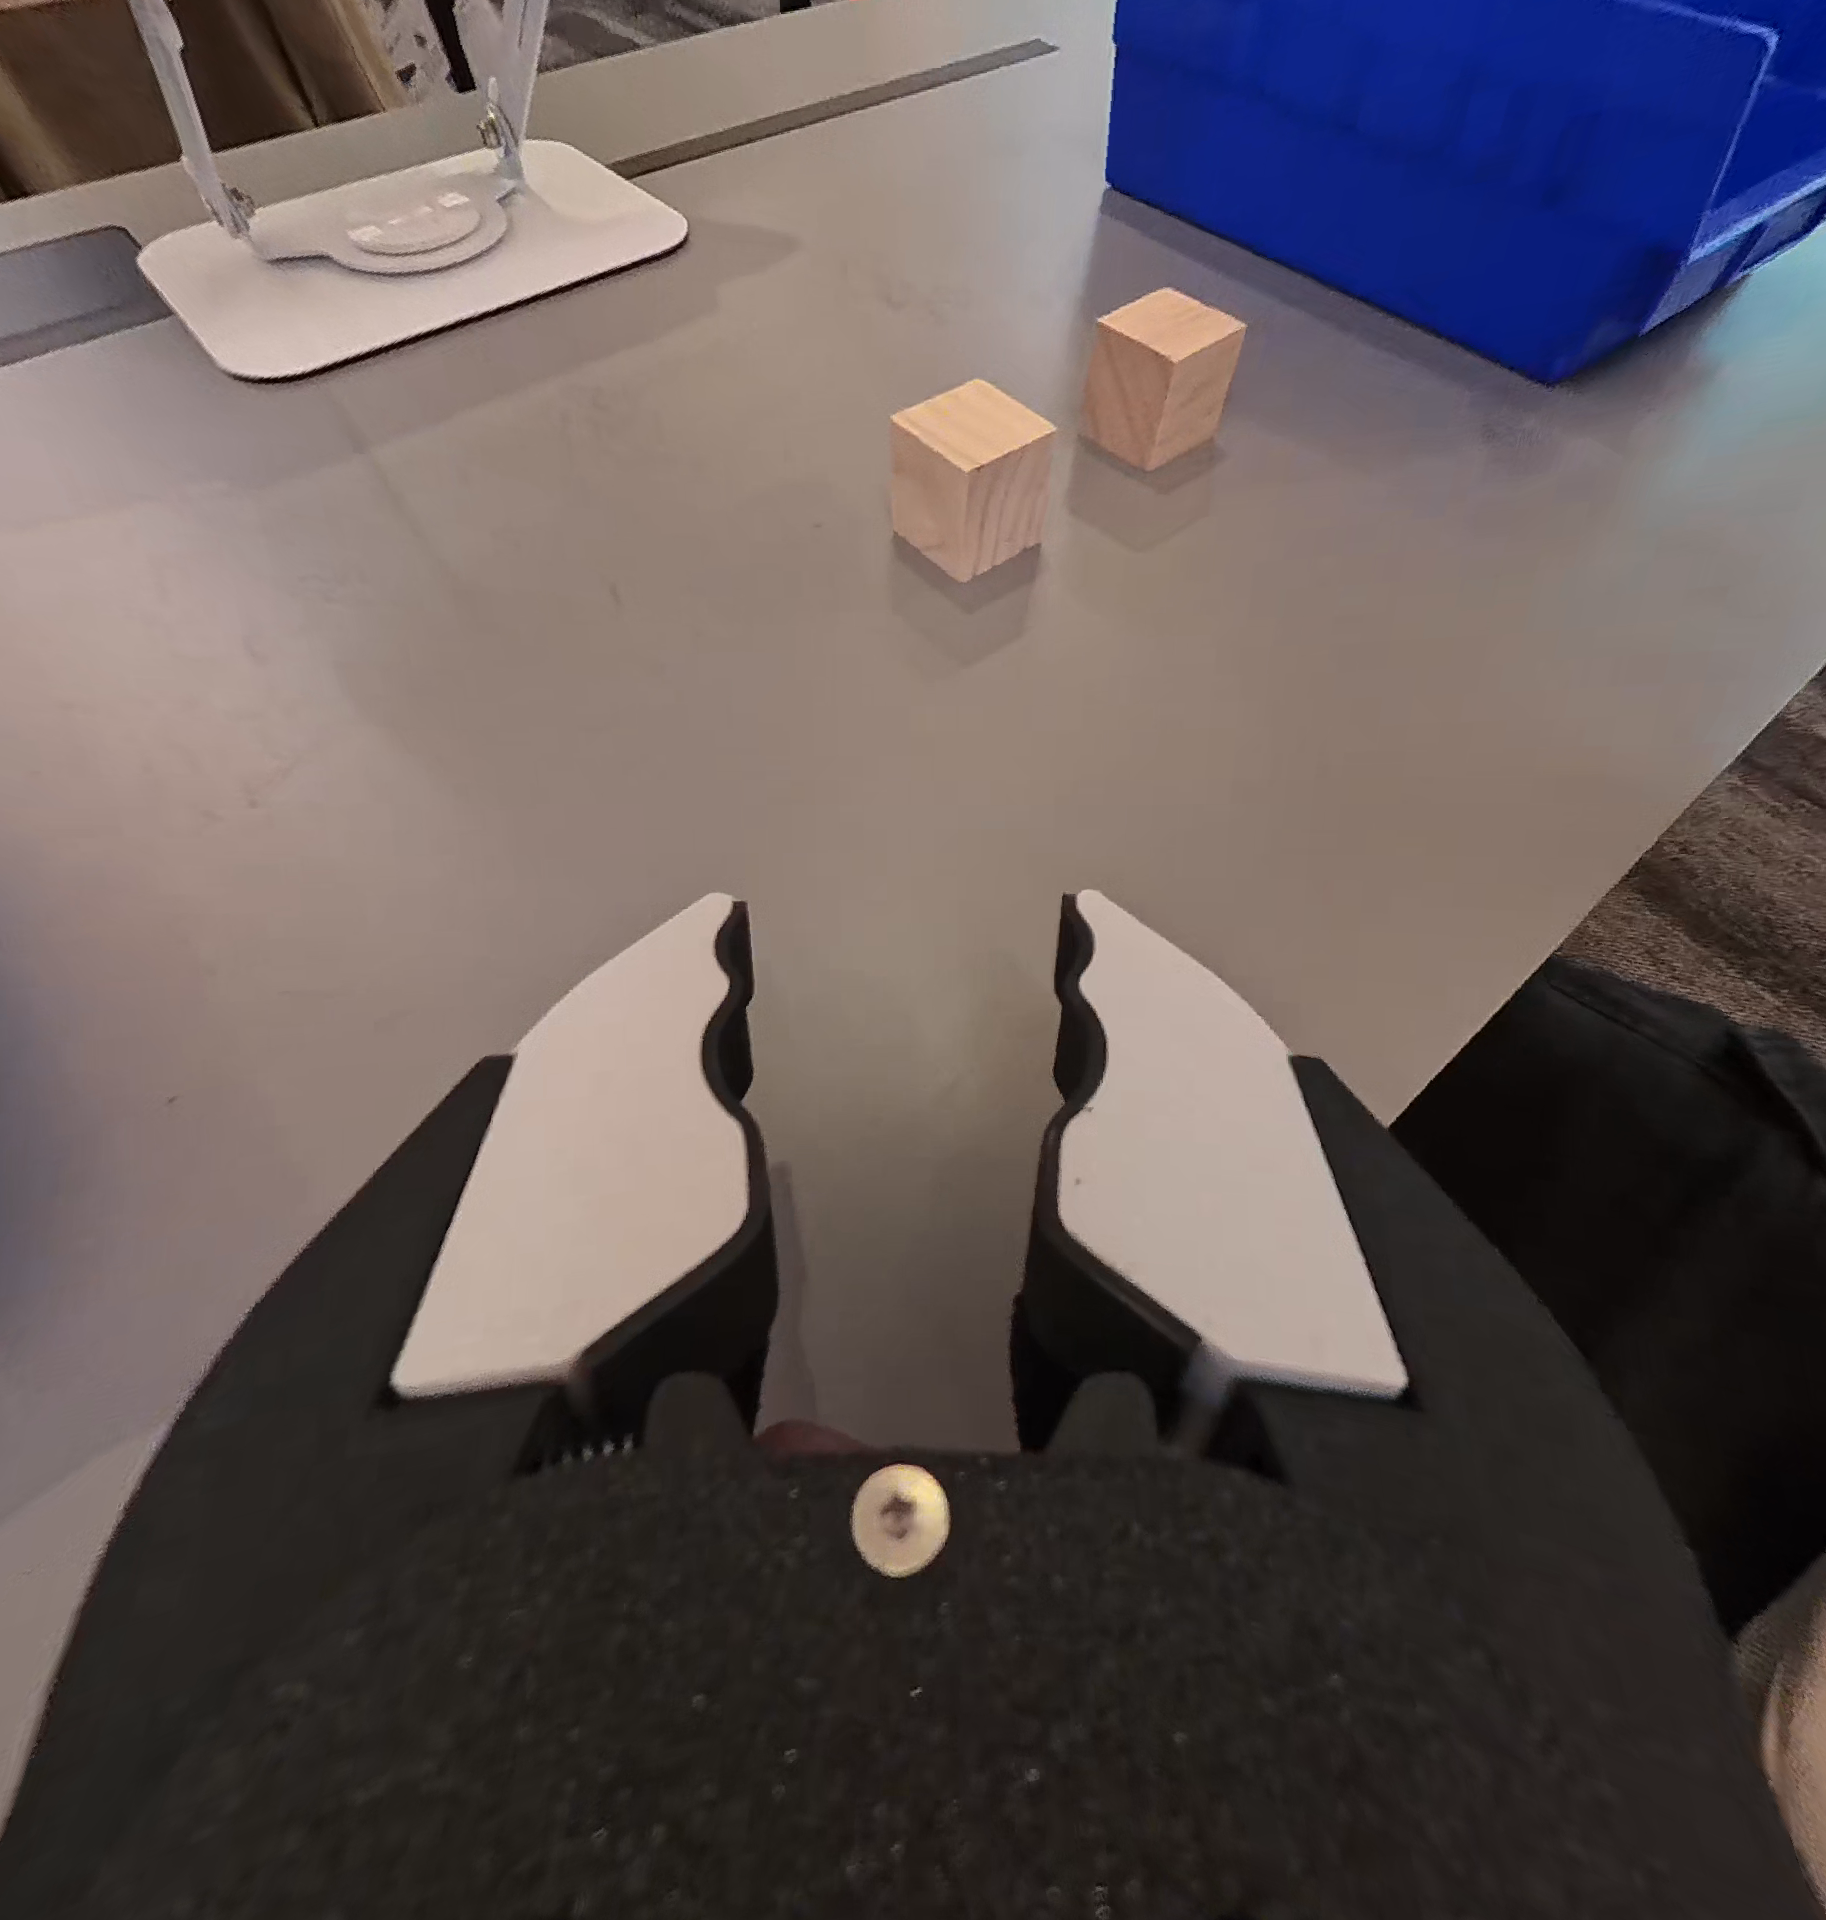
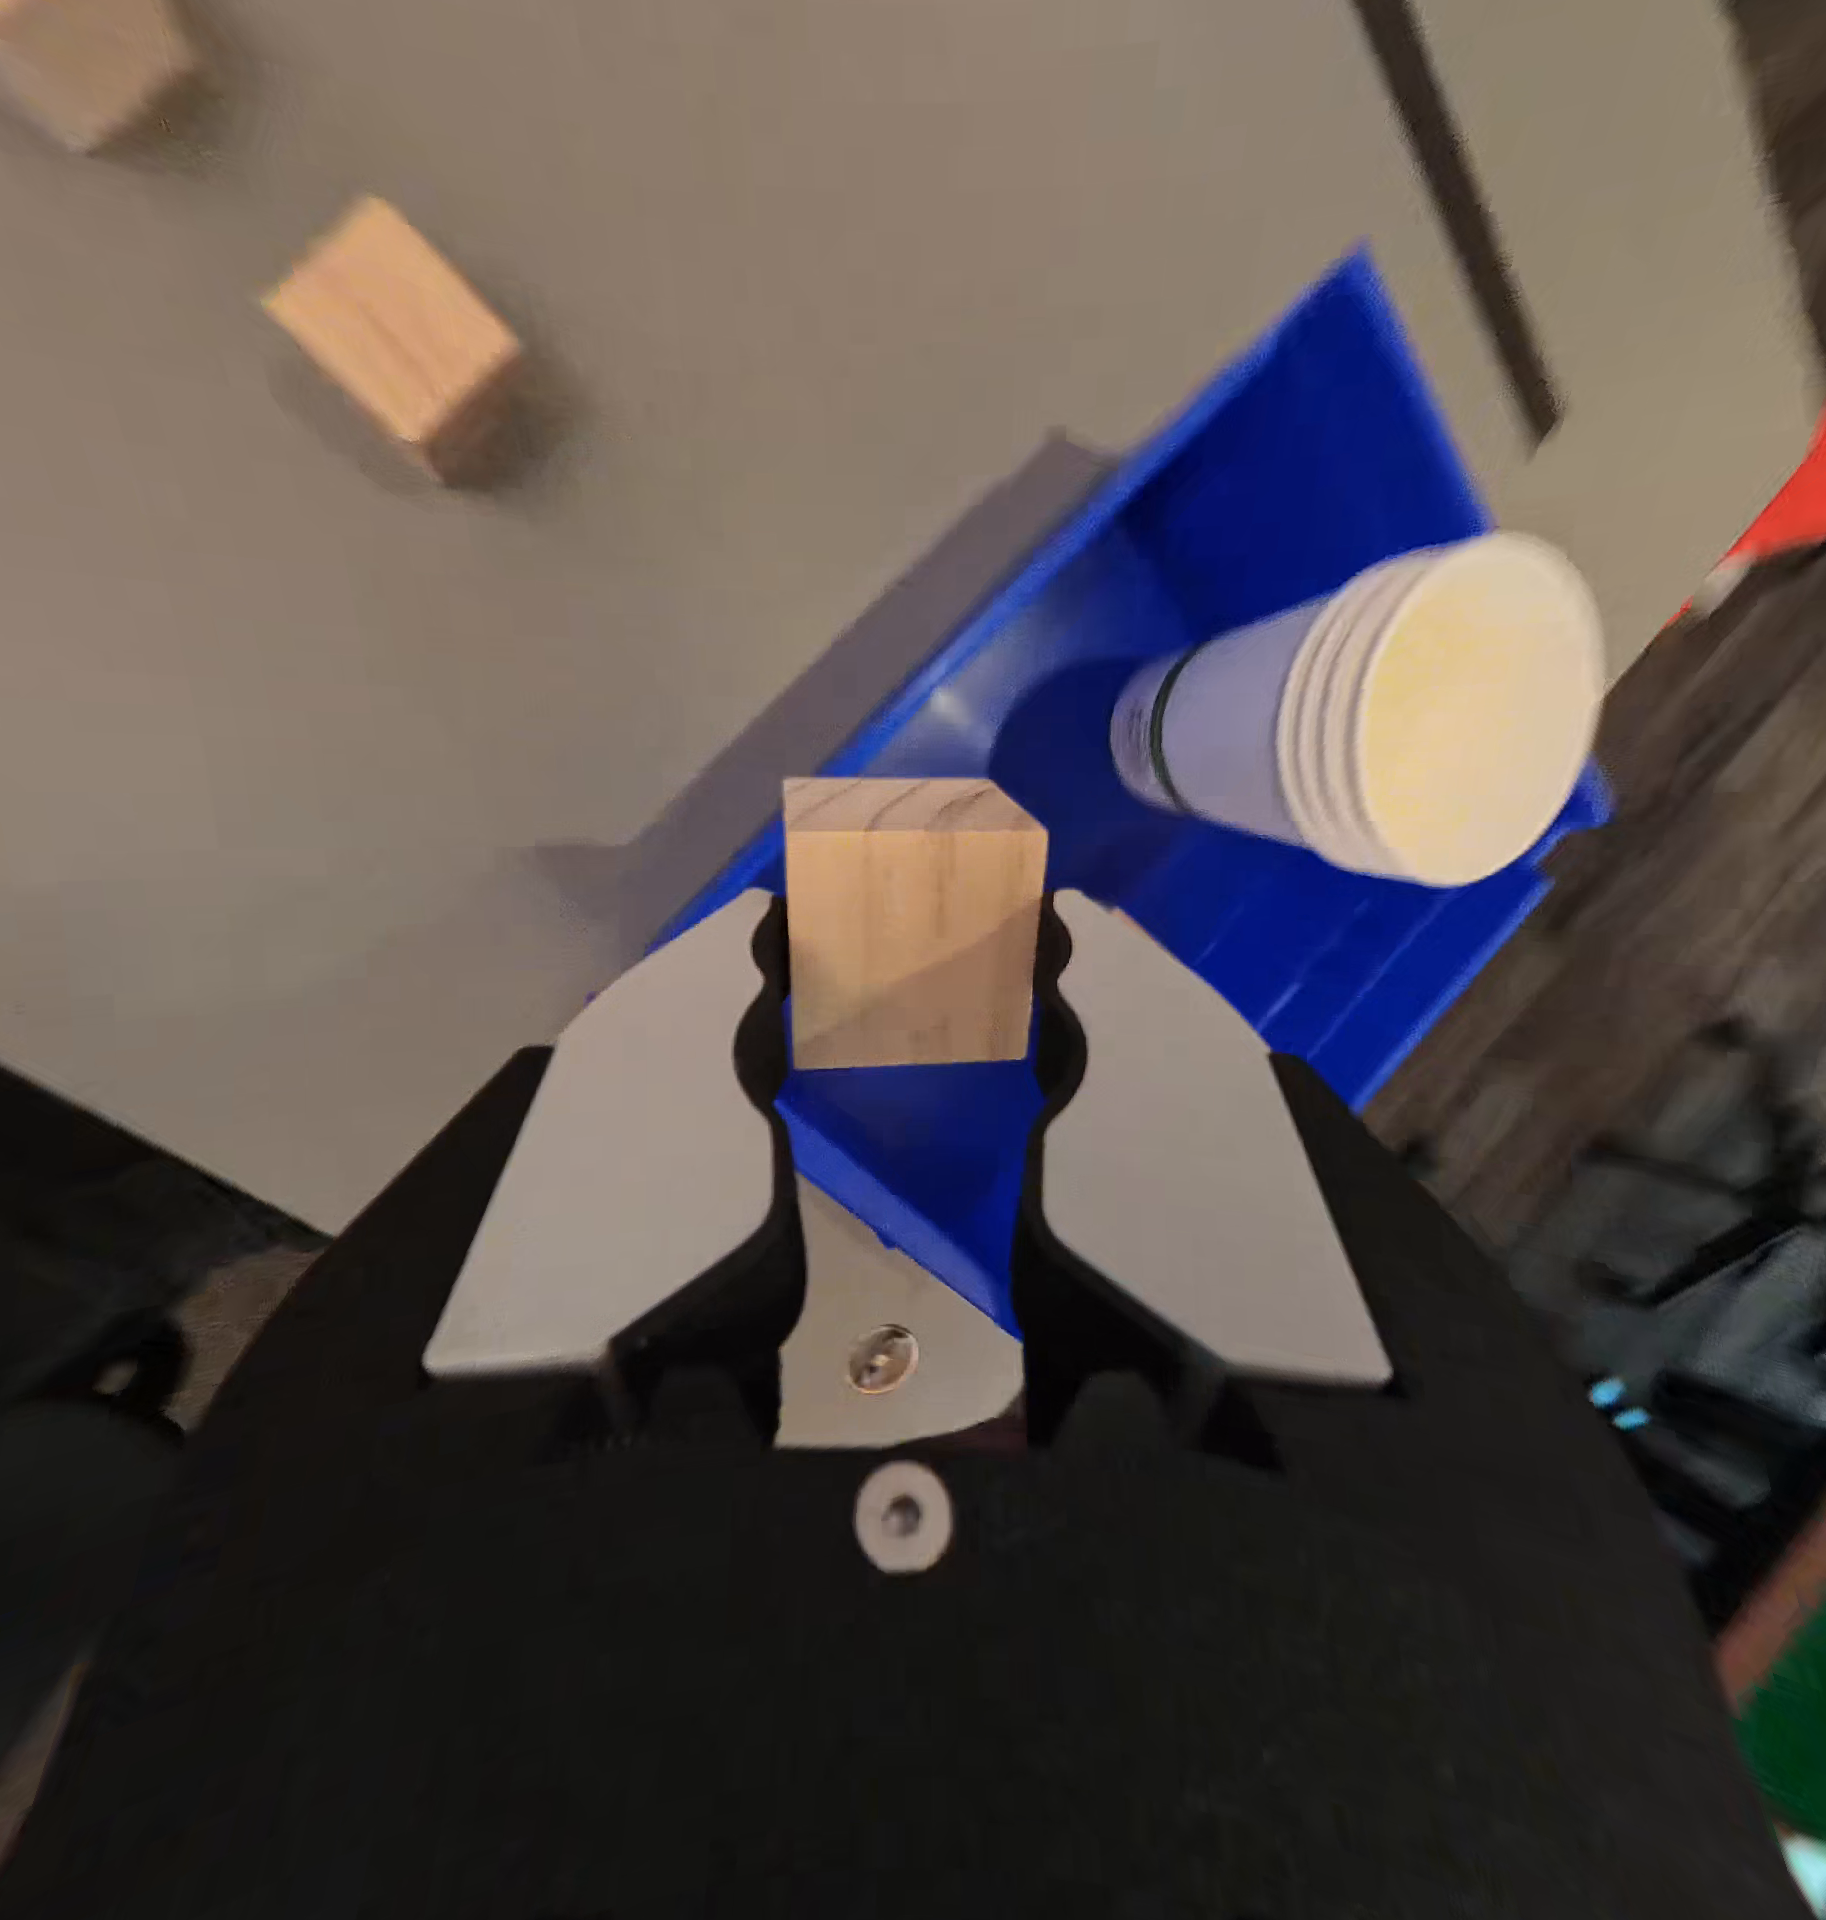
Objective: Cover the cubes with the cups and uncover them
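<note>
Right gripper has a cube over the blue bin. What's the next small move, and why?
Probably carry the held cube left out of the blue bin and set it on the grey table beside the two cubes already standing there. The stacked cups wait in the bin; the left gripper is open, empty.

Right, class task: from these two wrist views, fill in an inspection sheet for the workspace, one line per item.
Surface: grey table, bare in front of the left tongs.
Job's things: two wooden cubes standing on the table, apart; a third cube held over the blue bin; stacked paper cups in the bin.
Clutter: white stand base at the far left.
Grippers: left tongs open, empty; right tongs shut on the third cube.
Cables: nothing seen.
Surroundings: patterned floor; dark clothing at the table edge.
</note>
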Demonstrator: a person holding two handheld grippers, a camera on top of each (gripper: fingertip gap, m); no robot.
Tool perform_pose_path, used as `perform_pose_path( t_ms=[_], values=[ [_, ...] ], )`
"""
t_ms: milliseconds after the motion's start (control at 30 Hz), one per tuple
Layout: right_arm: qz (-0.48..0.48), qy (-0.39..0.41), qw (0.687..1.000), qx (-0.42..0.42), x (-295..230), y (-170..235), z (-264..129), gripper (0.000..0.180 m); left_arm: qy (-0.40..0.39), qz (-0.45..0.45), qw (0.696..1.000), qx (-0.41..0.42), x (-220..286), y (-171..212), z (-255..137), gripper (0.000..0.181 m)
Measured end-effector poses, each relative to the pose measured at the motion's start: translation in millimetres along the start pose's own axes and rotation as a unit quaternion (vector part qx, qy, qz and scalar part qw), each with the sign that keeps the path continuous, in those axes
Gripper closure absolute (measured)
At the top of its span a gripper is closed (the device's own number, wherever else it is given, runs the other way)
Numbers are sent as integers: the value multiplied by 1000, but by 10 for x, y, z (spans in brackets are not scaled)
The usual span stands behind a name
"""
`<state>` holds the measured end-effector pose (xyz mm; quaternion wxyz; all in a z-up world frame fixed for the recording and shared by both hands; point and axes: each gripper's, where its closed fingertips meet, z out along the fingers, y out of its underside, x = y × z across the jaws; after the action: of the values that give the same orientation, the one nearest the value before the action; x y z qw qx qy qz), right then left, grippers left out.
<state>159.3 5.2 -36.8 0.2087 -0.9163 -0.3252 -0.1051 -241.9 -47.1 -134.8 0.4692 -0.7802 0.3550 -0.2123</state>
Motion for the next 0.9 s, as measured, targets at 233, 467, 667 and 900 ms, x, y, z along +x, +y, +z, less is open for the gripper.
perform_pose_path(
  t_ms=[233,467,667,900],
  values=[
    [216,-70,969,-98,167,384,1065,134,-8,20,1000,-5,27,-32,35,123],
    [268,-33,954,-129,337,598,1420,134,-38,18,999,-5,-88,-26,18,121],
    [279,-53,951,-119,326,610,1521,134,-65,-4,998,-2,-191,-14,34,119],
    [243,16,970,9,435,343,897,107,-94,-33,995,21,-314,-71,-29,116]
  ],
)
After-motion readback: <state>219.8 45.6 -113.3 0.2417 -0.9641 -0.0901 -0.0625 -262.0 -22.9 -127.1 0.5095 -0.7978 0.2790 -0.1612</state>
